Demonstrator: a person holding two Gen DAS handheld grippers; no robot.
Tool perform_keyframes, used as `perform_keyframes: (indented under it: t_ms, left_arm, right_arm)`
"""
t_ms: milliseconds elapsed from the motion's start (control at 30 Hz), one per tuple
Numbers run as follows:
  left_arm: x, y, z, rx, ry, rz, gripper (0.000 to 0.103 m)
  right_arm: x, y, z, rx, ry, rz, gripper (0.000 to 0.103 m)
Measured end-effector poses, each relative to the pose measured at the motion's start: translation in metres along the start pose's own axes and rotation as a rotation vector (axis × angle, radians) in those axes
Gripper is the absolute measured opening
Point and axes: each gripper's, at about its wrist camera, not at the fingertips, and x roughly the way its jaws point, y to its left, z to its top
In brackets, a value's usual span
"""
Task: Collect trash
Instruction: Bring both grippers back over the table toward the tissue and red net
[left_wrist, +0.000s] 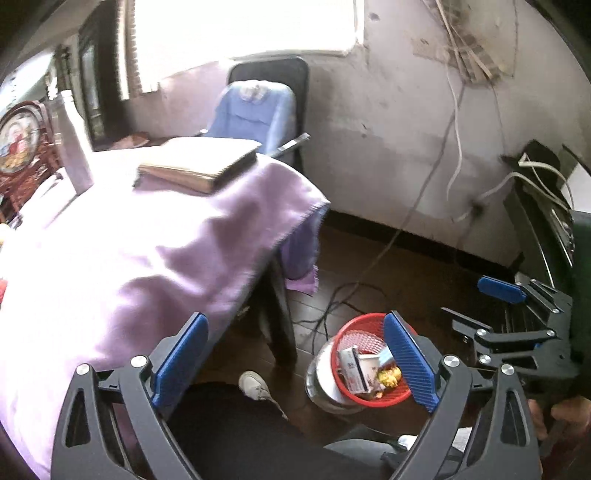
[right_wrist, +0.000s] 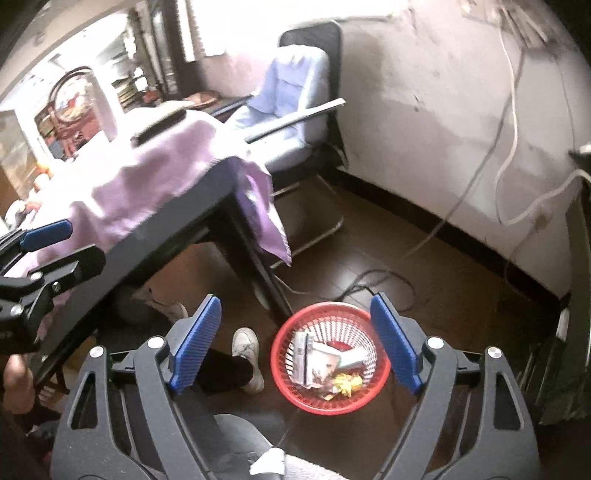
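Note:
A red mesh basket (left_wrist: 364, 328) (right_wrist: 328, 404) stands on the dark floor beside the table leg. In it lie paper scraps (left_wrist: 356, 365) (right_wrist: 317, 360) and a yellow wrapper (left_wrist: 388, 376) (right_wrist: 347, 384). My left gripper (left_wrist: 295, 332) hangs open above the floor and table edge, its right finger in front of the basket, nothing between its pads. My right gripper (right_wrist: 295, 314) is open over the basket, also empty. Each gripper shows in the other's view: the right gripper (left_wrist: 476, 306) at the far right, the left gripper (right_wrist: 70, 247) at the far left.
A table under a purple cloth (left_wrist: 129, 251) (right_wrist: 147, 177) bears a notebook (left_wrist: 199, 166) and a white bottle (left_wrist: 74, 147). Behind it is a chair with a blue cover (left_wrist: 255, 114) (right_wrist: 291, 107). Cables (left_wrist: 340, 295) cross the floor. A person's white shoe (right_wrist: 247, 343) and a silvery pot (left_wrist: 319, 376) lie by the basket.

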Motion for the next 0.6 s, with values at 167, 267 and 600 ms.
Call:
perform_keyframes:
  t_ms: [167,267,600]
  left_arm:
    - [-0.029,0.032,-0.008,-0.062,-0.049,0.052,0.094]
    - [-0.048,0.053,-0.016,-0.098,-0.074,0.09,0.094]
    - [-0.103,0.121,-0.054,-0.209,-0.133,0.235,0.095]
  right_arm:
    - [-0.022,0.038,0.008,-0.081,-0.055,0.02,0.082]
    - [-0.033,0.063,0.01,-0.131,-0.086,0.032,0.083]
    - [-0.059,0.151,0.015,-0.311,-0.157,0.068,0.086]
